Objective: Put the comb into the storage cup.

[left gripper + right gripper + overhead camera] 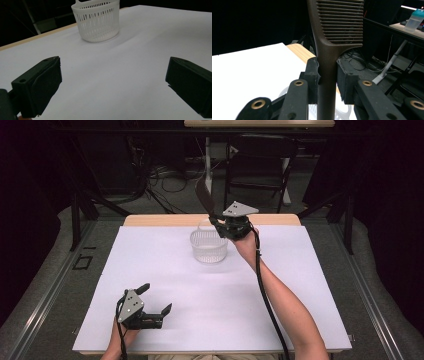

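Table (pixel 165 320): white sheet over a wooden top; I see bare wood along the far edge.

Basket (pixel 208 246): white, slotted plastic, upright on the far middle of the sheet.

My right gripper (pixel 216 222): raised just above the basket's far right rim, jaws clamped on the handle of the comb.

My left gripper (pixel 156 300): low over the near left of the sheet, jaws spread wide, nothing between them.

Comb (pixel 329 50): dark brown, handle pinched between my right pads, toothed end pointing up and away.
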